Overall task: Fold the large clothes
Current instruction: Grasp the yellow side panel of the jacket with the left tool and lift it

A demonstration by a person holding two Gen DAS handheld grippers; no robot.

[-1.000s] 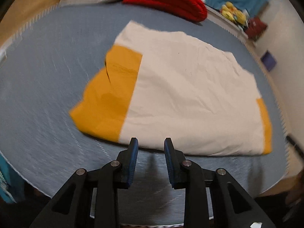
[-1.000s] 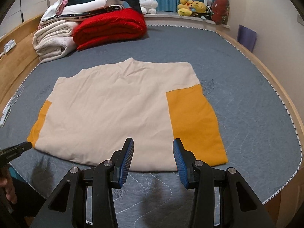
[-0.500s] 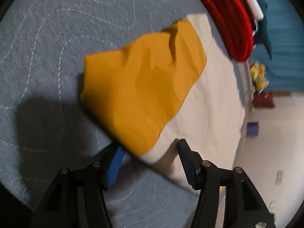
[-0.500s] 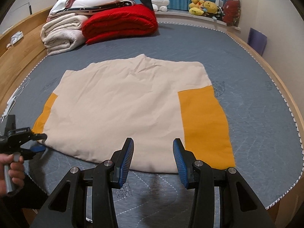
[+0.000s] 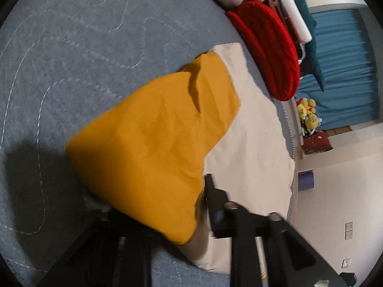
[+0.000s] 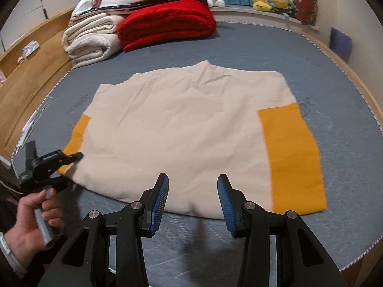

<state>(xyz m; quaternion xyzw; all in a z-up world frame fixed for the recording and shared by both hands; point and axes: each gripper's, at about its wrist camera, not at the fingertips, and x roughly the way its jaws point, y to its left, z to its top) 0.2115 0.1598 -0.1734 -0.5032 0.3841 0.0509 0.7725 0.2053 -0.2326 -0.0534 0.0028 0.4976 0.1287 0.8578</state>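
Left gripper [image 5: 201, 205] has just been closing, now clamped on the orange corner of one shirt [image 5: 251, 143] lying flat on the bed [image 5: 71, 47]. Right gripper [image 6: 192, 201] open, empty, above the near hem; shirt's long axis runs left-right, bare quilt all round.

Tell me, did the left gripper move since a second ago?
Yes. In the right wrist view the left gripper has come in from the frame's left edge to the shirt's orange corner. Its jaws have just been closing, with cloth between them.
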